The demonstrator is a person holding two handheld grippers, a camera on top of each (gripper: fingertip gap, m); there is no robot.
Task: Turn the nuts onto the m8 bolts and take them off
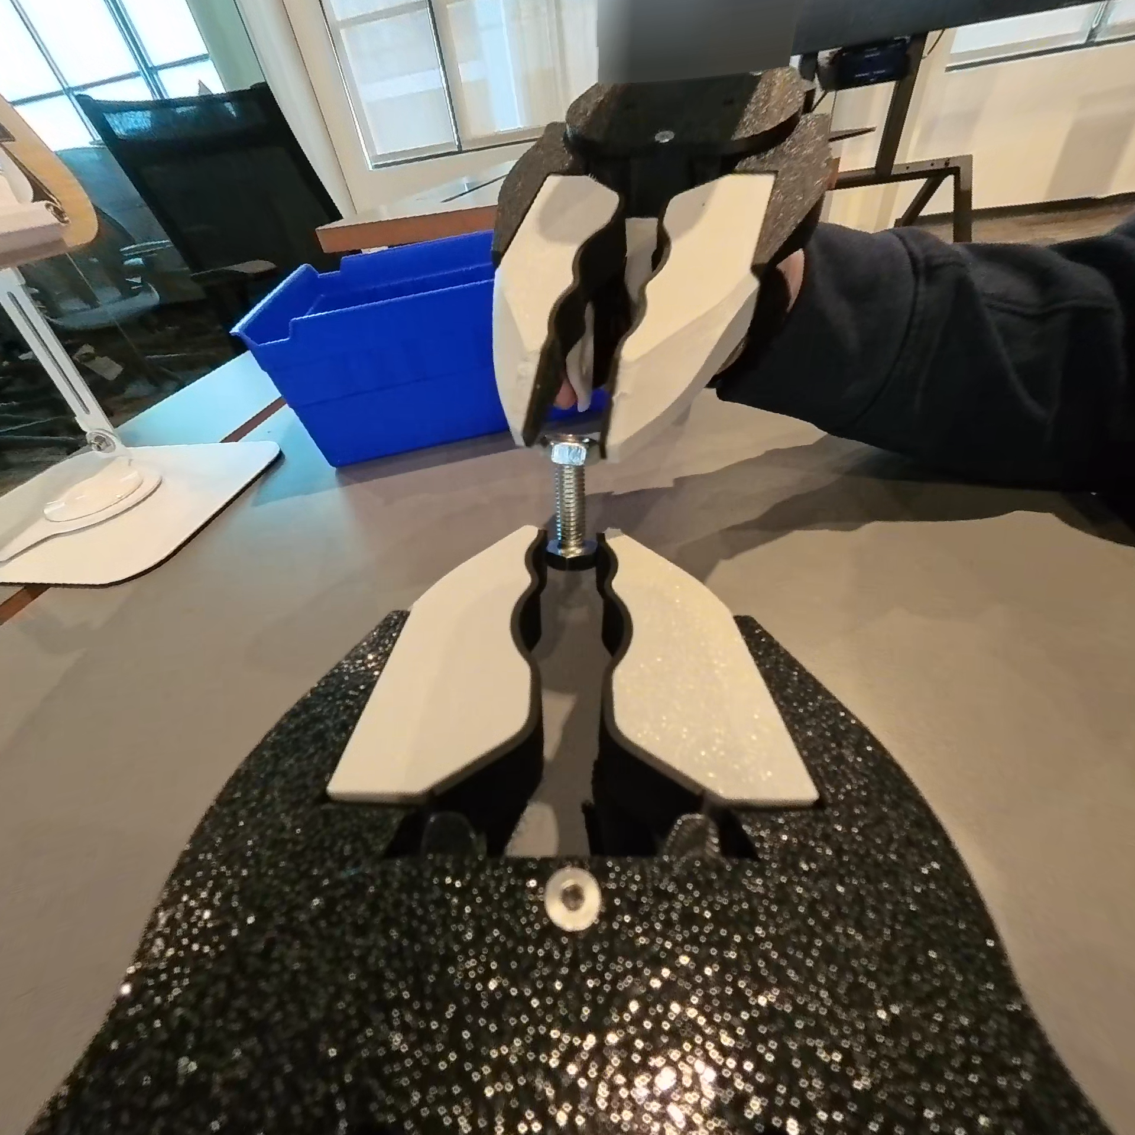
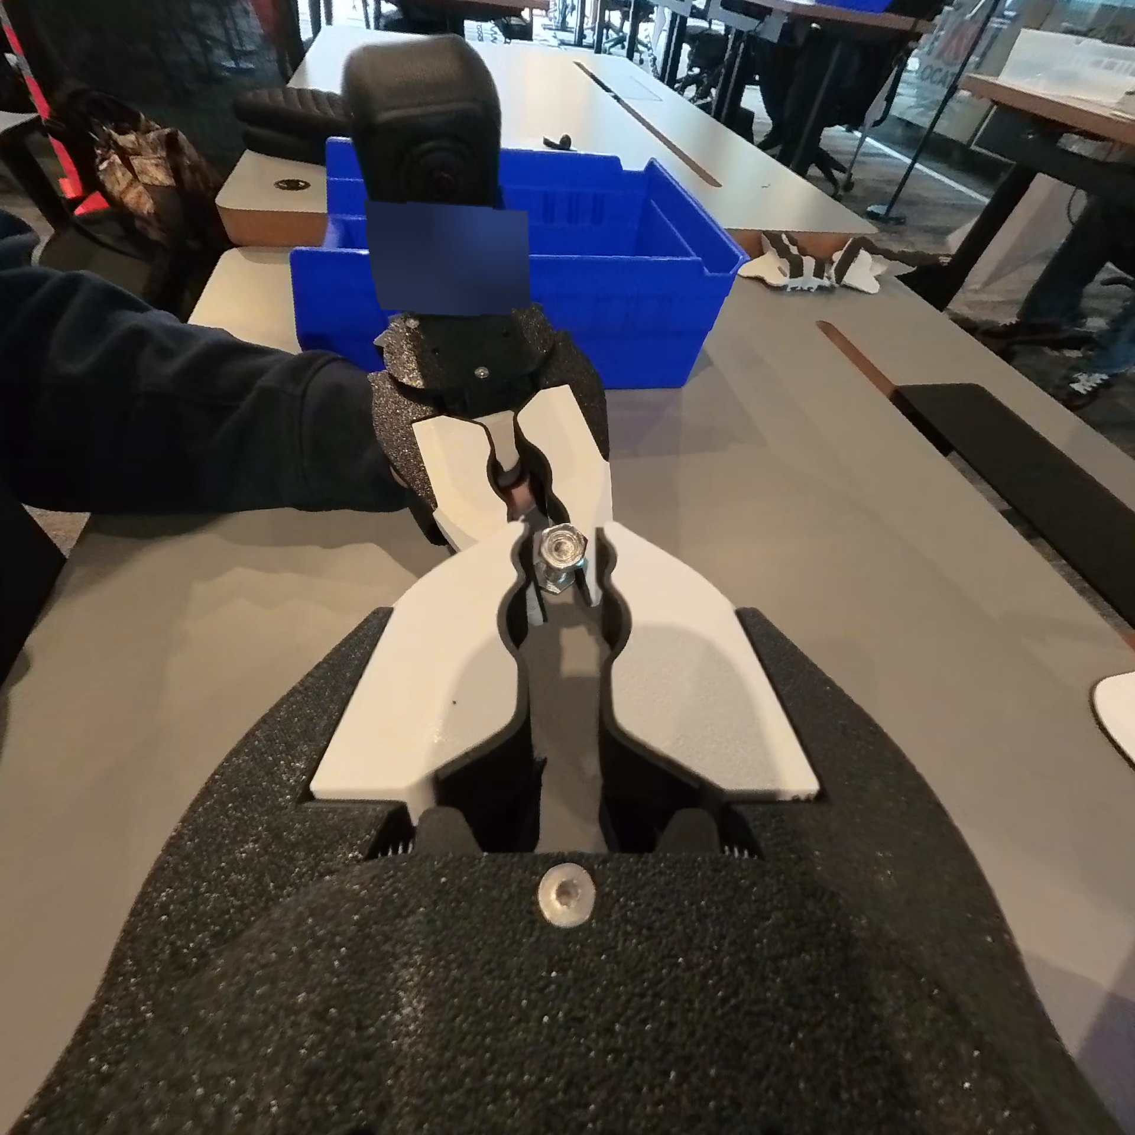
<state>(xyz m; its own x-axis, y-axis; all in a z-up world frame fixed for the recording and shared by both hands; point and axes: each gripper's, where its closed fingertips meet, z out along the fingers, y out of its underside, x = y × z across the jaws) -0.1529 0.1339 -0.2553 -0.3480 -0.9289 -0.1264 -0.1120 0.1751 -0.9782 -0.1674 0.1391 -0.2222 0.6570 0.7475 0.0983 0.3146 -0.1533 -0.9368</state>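
A silver M8 bolt (image 1: 566,499) stands upright above the grey table (image 1: 890,614), head up. My left gripper (image 1: 569,539) comes in level and is shut on the nut (image 1: 569,548) at the low end of the thread. My right gripper (image 1: 568,443) reaches down from above and is shut on the bolt's hex head (image 1: 568,453). In the right wrist view my right gripper (image 2: 562,535) closes around the bolt head (image 2: 561,545), with the nut (image 2: 551,582) just below it between the left gripper's fingertips (image 2: 594,586). Dark sleeves hold both grippers.
A blue plastic bin (image 1: 393,344) stands just behind the bolt; it also shows in the right wrist view (image 2: 620,295). A white stand with a flat base (image 1: 135,510) sits at the left. A black pad (image 2: 1013,454) lies at the table's right edge. The tips of both grippers are at nearly the same place.
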